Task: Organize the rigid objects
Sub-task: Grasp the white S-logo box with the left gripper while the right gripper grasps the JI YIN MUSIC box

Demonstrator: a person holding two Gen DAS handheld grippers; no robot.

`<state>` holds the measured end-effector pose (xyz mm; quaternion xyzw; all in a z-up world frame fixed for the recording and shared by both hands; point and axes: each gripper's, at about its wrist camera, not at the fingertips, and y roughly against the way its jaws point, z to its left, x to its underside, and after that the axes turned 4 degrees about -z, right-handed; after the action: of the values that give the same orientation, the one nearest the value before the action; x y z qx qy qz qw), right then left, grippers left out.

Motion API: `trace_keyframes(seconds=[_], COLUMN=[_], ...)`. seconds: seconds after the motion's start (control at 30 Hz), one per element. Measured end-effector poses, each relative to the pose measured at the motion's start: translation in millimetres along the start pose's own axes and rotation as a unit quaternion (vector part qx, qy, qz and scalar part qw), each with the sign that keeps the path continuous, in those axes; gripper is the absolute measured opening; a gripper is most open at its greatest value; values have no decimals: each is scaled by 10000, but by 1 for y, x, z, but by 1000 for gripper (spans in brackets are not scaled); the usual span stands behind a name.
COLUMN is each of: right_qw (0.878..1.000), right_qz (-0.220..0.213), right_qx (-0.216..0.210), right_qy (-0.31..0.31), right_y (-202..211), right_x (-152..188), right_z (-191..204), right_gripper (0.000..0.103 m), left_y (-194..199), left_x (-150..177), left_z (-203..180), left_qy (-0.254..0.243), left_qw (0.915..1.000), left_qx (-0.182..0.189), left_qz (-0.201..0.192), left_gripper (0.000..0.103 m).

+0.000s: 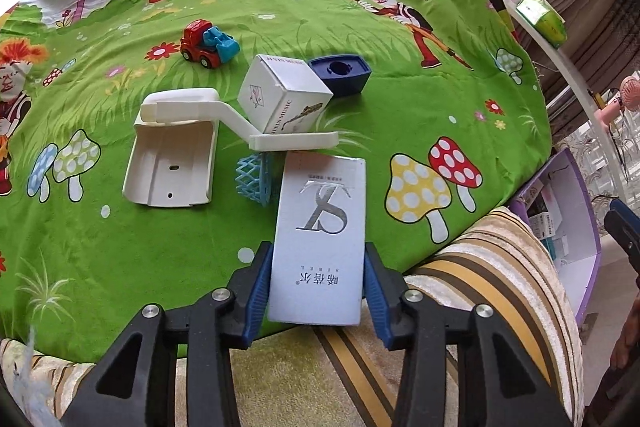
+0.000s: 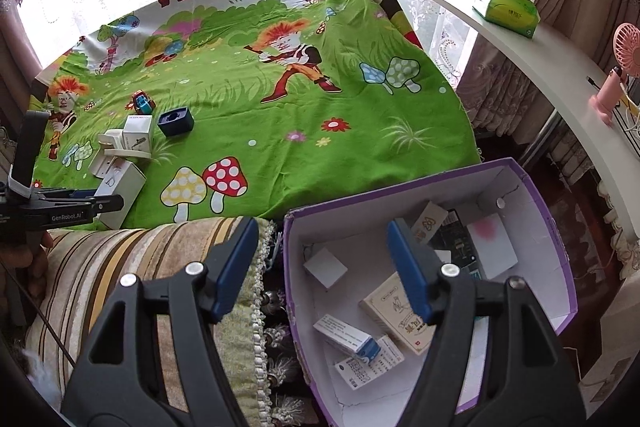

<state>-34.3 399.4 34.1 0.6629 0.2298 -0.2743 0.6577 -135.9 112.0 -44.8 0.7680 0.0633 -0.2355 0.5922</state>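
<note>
- Blue pads on the left gripper (image 1: pixel 317 291) are squeezed tight on a tall white box (image 1: pixel 320 239) with a big silver letter on it. The box sticks straight out in front of the gripper, over the near edge of the worktop (image 1: pixel 400 99).
- Green cloth with cartoon mushrooms and children covers the worktop.
- Just past the far end of the held box lies a white plastic holder (image 1: pixel 172 155) with a long arm. Its arm reaches across right in front of the box.
- A small light blue basket (image 1: pixel 254 179) lies to the left of the box tip, right under the white arm.
- A white cube box (image 1: pixel 284 97) sits a bit farther ahead, tipped on a corner and leaning on the arm.
- A dark blue tray (image 1: pixel 340 73) with a round hole sits just behind the cube box, to its right.
- A red and blue toy truck (image 1: pixel 208 45) stands farther off, ahead and to the left.
- The right gripper (image 2: pixel 322 267) is spread wide apart and holds nothing. It hangs over the near left wall of a purple box (image 2: pixel 552 227) that is white inside.
- Several small cartons (image 2: pixel 396 311) lie in a jumble at the bottom of the purple box, below and to the right of the gripper.
- A striped cushion (image 2: pixel 120 259) is under the left side of the right gripper, next to the purple box.
- A green tissue pack (image 2: pixel 506 7) rests on a white shelf (image 2: pixel 560 67) far ahead to the right.
</note>
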Motion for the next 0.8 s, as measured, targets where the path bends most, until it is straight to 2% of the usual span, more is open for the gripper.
trace_keyframes(seconds=[0.17, 0.27, 0.37, 0.53, 0.67, 0.8], right_qw=[9999, 9997, 9991, 9958, 9913, 9849], right_qz=[-7, 25, 44, 9, 117, 244], right_qx=[-101, -177, -324, -711, -1118, -1601], right_qy=[108, 183, 287, 583, 687, 617], right_y=[-3, -8, -15, -23, -41, -63], right_x=[-4, -8, -15, -30, -44, -59], right_z=[14, 25, 41, 82, 115, 144], right_gripper=[70, 70, 70, 70, 70, 70], left_y=[26, 41, 58, 71, 80, 84], left_x=[6, 12, 15, 13, 14, 15], left_z=[8, 11, 21, 53, 78, 90], left_qy=[104, 89, 336, 981, 1445, 1656], left_qw=[9957, 9924, 9883, 9784, 9685, 9618], left_qx=[844, 1064, 1041, 1059, 794, 600], left_qz=[-378, -610, -1059, -1481, -1867, -2096], left_gripper=[44, 42, 42, 42, 42, 42])
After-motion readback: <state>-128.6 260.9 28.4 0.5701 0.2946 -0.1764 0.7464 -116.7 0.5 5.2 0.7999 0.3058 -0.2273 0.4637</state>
